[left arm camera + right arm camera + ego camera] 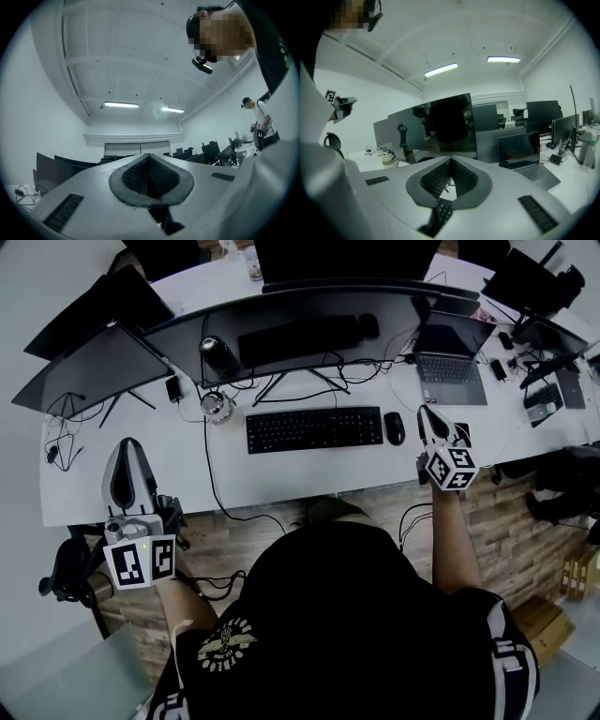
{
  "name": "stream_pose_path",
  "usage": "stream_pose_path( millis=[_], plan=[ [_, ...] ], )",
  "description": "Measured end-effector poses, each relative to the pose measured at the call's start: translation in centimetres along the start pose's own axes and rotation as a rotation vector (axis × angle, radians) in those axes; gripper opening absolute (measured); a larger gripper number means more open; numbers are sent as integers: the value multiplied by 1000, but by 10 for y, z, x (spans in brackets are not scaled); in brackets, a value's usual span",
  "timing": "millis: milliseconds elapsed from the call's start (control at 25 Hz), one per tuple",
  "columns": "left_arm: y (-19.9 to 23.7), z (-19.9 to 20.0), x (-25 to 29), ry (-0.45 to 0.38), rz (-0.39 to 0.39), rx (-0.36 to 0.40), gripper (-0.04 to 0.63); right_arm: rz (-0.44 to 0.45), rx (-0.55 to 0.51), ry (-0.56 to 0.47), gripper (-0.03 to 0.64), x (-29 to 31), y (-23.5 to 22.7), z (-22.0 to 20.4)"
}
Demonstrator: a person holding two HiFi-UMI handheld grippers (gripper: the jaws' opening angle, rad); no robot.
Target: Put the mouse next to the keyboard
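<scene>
A black mouse (395, 427) lies on the white desk (281, 479), just right of the black keyboard (314, 428) and clear of both grippers. My right gripper (429, 417) hovers to the right of the mouse, its jaws shut with nothing between them. In the right gripper view the closed tips (451, 161) meet, and a strip of the keyboard (444, 213) shows beneath them. My left gripper (128, 454) sits above the desk's front left part, far from the keyboard, jaws shut and empty; its tips (149, 157) point slightly upward toward the room.
A wide curved monitor (309, 315) stands behind the keyboard, with a second monitor (89, 367) at left and a laptop (450, 362) at right. A black cylinder (218, 354), a small round dish (216, 406) and cables lie behind the keyboard. The desk's front edge runs just below both grippers.
</scene>
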State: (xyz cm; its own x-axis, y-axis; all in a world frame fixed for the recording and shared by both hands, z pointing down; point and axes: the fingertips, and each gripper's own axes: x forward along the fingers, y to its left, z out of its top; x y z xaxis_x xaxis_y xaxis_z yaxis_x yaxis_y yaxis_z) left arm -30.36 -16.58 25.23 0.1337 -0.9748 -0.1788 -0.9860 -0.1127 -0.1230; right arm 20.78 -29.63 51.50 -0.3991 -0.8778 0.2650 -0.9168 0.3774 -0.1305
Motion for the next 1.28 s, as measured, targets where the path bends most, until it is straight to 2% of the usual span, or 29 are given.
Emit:
stream_pose_path(
  millis=[560,840,1000,1280],
  plan=[
    [3,4,-15,9,-23,-72,2,20,-115,-190,0,-76,54,121],
    [0,2,-27,39,-49,-35,2,57,-124,-291,0,-117,96,176],
    [10,0,-42,57,-29,-17,2,73,-130,-324,0,-130,114,189],
    [33,2,-68,67,-4,-31,2,83,-133,-329,0,-139,136,192]
  ],
)
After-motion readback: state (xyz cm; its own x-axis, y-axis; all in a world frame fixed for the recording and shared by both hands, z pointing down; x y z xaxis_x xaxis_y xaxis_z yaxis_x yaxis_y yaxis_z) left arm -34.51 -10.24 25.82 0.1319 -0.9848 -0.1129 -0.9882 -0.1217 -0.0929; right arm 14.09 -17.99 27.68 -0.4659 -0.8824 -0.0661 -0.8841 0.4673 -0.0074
